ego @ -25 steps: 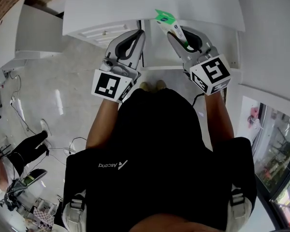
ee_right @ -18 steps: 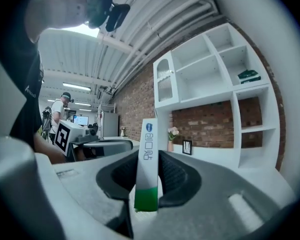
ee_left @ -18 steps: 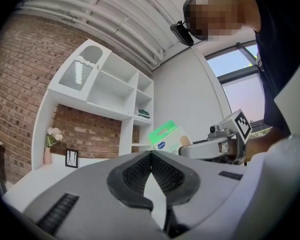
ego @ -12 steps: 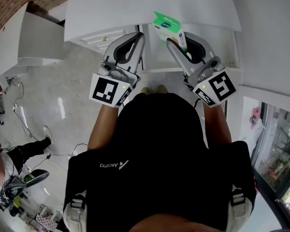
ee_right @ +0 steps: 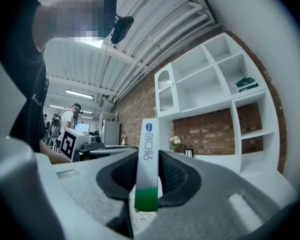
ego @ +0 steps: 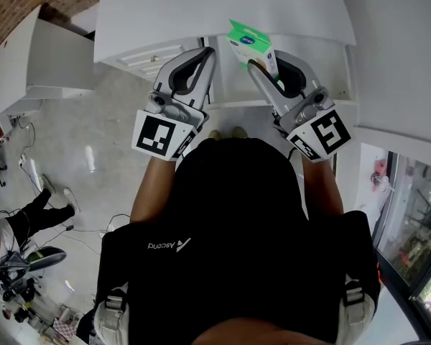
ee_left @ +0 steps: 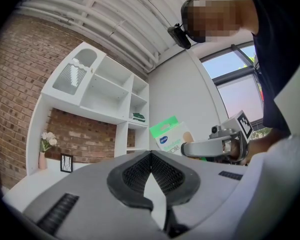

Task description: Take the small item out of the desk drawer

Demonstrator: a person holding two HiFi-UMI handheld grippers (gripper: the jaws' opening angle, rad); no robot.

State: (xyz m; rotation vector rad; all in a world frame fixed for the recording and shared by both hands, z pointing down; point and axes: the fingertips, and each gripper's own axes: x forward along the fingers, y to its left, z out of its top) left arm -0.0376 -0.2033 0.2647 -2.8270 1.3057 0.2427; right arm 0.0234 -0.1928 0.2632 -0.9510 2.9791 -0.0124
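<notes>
1. My right gripper (ee_right: pixel 148 171) pinches the small box (ee_right: pixel 150 134) across its flat faces, with the box's long axis standing up out of the jaws.
2. My left gripper (ee_left: pixel 151 156) is closed on nothing, just beside.
3. The box hangs over the open drawer (ego: pixel 348 77), lifted out, I judge.
</notes>
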